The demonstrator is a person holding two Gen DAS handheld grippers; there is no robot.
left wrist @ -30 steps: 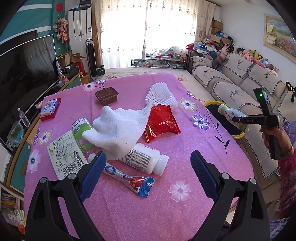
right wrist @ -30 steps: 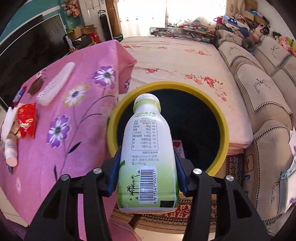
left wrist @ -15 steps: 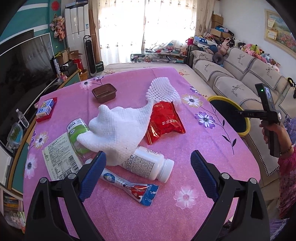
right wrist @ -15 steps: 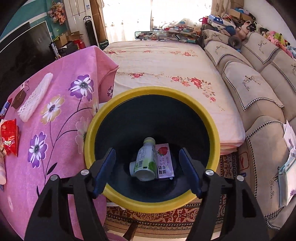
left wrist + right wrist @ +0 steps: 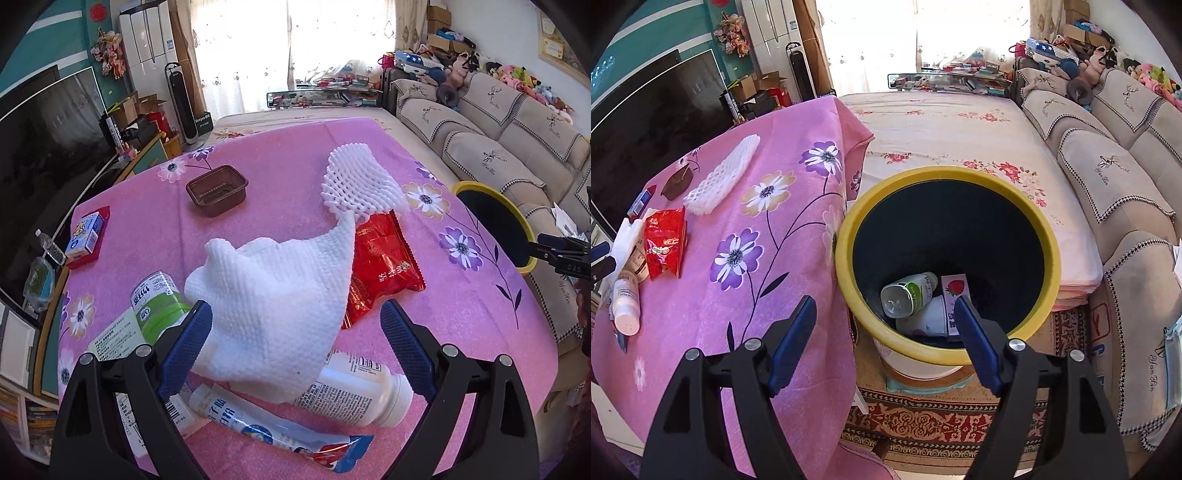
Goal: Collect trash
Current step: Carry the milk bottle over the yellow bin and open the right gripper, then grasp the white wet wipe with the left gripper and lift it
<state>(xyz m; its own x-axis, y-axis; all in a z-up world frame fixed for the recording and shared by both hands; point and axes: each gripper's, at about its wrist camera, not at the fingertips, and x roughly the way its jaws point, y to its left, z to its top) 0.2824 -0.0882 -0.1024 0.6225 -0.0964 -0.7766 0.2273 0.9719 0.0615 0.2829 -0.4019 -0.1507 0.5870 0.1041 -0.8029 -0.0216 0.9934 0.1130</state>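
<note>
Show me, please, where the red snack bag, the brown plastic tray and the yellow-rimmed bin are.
red snack bag [image 5: 382, 258], left wrist view, middle of its printed front.
brown plastic tray [image 5: 217, 190], left wrist view, its ribbed inner floor.
yellow-rimmed bin [image 5: 945, 174], right wrist view, far side of its rim.

Against the left wall, a dark television screen — cardboard boxes beside it, then a tower fan. Bright curtained window at the back. Along the right, a beige sofa topped with plush toys. Below — a red patterned rug on the floor.
</note>
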